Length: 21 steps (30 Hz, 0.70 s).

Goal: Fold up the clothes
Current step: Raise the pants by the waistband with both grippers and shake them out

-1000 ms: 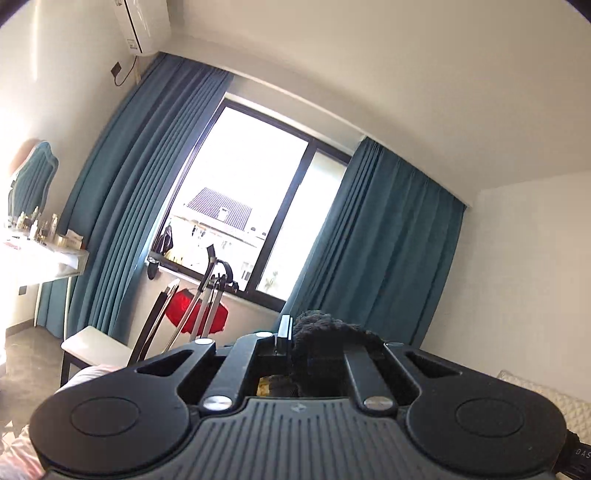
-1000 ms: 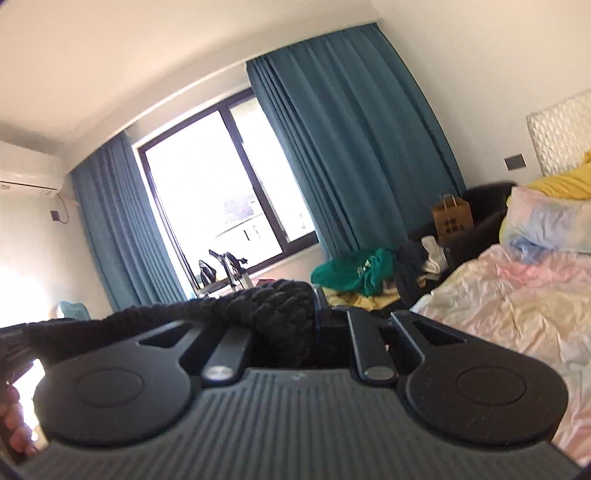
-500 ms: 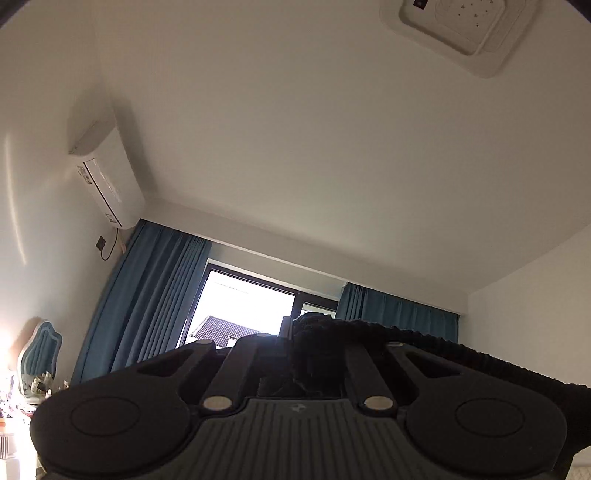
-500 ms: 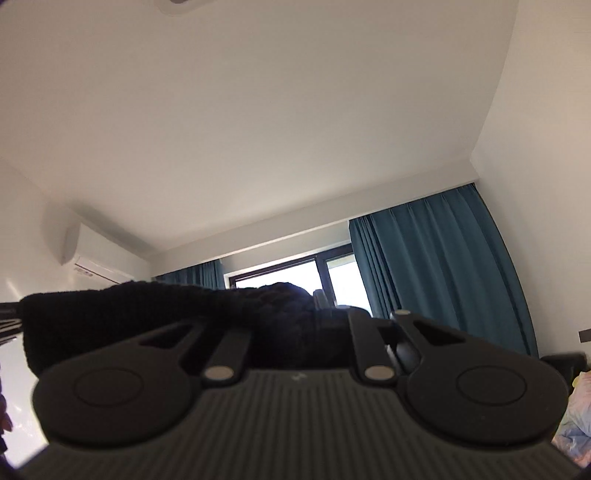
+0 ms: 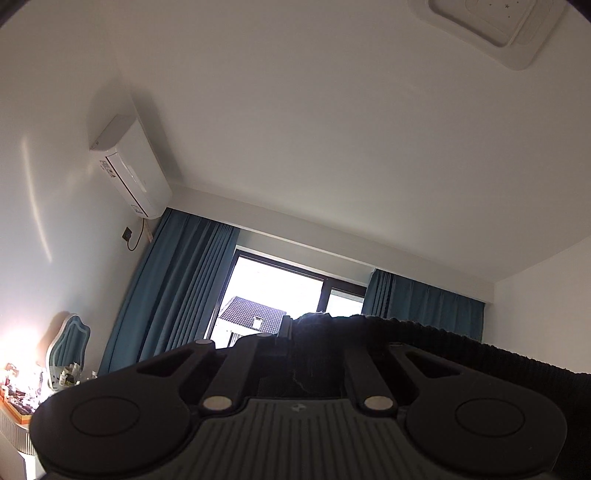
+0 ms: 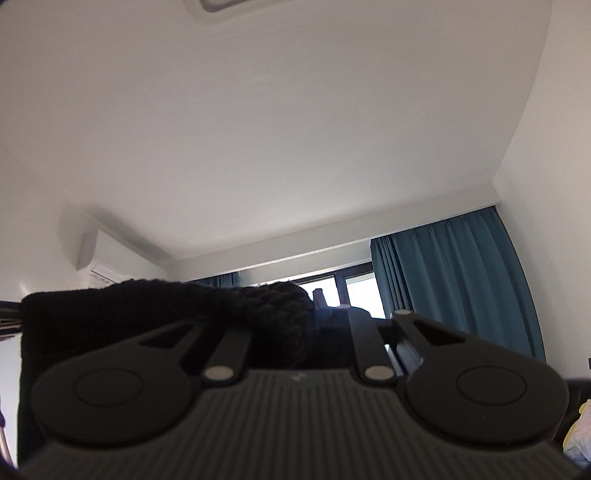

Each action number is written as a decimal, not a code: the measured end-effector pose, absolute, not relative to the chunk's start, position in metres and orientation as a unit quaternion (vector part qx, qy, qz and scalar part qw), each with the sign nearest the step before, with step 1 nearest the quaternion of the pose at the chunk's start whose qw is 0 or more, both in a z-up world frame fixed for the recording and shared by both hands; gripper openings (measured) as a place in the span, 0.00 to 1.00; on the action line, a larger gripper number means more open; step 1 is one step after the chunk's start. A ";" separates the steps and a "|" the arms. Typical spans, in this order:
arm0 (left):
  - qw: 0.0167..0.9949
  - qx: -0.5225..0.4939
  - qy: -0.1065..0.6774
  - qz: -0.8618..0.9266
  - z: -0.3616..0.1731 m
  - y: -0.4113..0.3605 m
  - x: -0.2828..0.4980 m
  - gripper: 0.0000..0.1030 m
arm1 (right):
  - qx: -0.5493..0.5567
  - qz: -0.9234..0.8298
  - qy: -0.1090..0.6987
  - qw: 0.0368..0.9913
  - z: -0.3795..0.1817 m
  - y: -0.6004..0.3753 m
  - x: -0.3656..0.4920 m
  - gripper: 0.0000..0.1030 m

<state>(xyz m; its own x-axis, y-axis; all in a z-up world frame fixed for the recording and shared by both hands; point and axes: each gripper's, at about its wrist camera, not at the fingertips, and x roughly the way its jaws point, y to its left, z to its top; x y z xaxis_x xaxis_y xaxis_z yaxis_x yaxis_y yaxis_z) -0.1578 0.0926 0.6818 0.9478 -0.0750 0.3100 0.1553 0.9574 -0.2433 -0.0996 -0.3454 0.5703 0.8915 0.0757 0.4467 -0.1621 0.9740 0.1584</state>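
A black knitted garment (image 5: 461, 354) is stretched between my two grippers, both tilted up toward the ceiling. My left gripper (image 5: 295, 328) is shut on one end of it; the knit runs off to the right from the fingers. In the right wrist view the same black knit (image 6: 166, 306) bunches over the fingers and hangs to the left, with my right gripper (image 6: 317, 302) shut on it. The lower part of the garment is hidden below both gripper bodies.
White ceiling fills most of both views, with a ceiling light (image 5: 495, 26). A wall air conditioner (image 5: 129, 166), blue curtains (image 5: 173, 291) and a bright window (image 5: 269, 291) lie ahead. A dressing table with a mirror (image 5: 70, 350) is far left. A bit of bedding (image 6: 578, 432) shows at lower right.
Both grippers swung upward with the garment, from facing the window and bed to facing the ceiling. In the last half second the left one tipped back down slightly.
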 end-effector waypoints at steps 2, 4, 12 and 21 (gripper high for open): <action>0.982 -0.128 -0.128 -0.054 0.648 0.092 -0.127 0.06 | 0.089 0.052 -0.195 0.975 0.548 -0.339 -0.071 0.13; 0.986 -0.123 -0.105 -0.049 0.615 0.090 -0.096 0.06 | 0.088 0.044 -0.162 0.982 0.525 -0.335 -0.035 0.13; 0.990 -0.132 -0.016 -0.035 0.495 0.089 0.084 0.06 | 0.071 0.010 -0.067 0.995 0.415 -0.322 0.146 0.13; 0.986 -0.129 0.101 0.026 0.272 0.073 0.349 0.07 | 0.066 -0.007 0.072 0.995 0.219 -0.320 0.403 0.13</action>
<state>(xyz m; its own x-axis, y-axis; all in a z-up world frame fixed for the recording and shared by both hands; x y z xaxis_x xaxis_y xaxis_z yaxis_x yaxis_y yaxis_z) 0.3489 0.0730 0.2723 0.9783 0.0262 -0.2056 -0.0781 0.9654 -0.2489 0.4032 -0.3203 0.2193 0.9895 -0.0038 -0.1447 0.0227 0.9913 0.1294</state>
